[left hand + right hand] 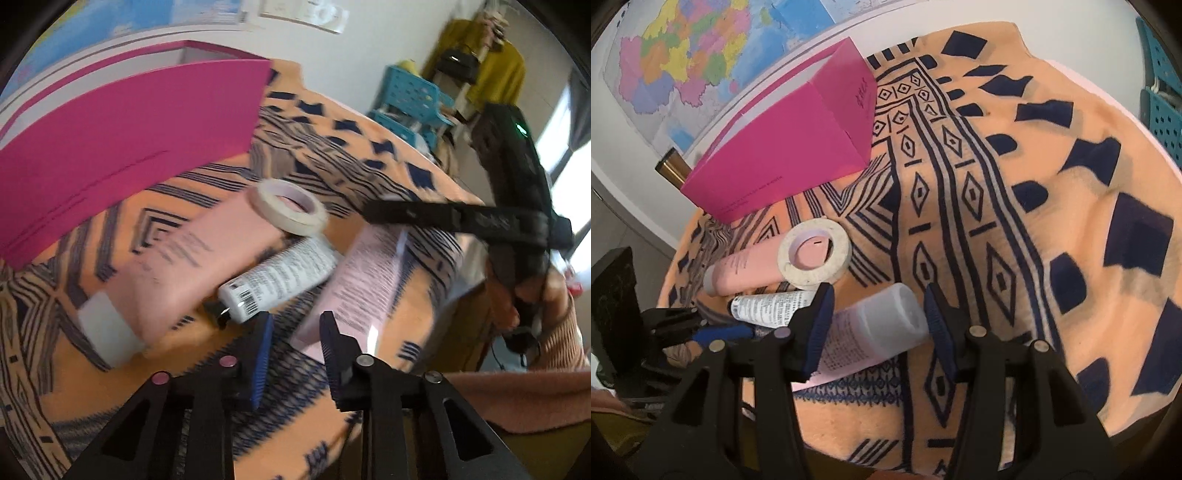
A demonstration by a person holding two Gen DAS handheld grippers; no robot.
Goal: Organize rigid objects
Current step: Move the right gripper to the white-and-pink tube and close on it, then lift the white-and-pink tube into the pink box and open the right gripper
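Observation:
On the orange patterned cloth (pixel 1052 221) lie a pink tube (pixel 177 273) (pixel 746 271), a small white tube with a black cap (pixel 277 277) (pixel 768 304), a roll of tape (pixel 288 206) (pixel 814 253) resting on the pink tube, and a pale lilac tube with a grey cap (pixel 362 280) (pixel 879 332). My left gripper (pixel 295 332) is open and empty, just short of the lilac tube's flat end. My right gripper (pixel 879 314) is open with its jaws on either side of the lilac tube's cap end. The right gripper also shows in the left wrist view (pixel 461 218).
A magenta box (pixel 122 136) (pixel 790 147) stands open at the back left of the table. A map (pixel 701 55) hangs on the wall behind. Blue baskets (pixel 413 99) and hanging clothes are beyond the table's far side. The table edge is close in front.

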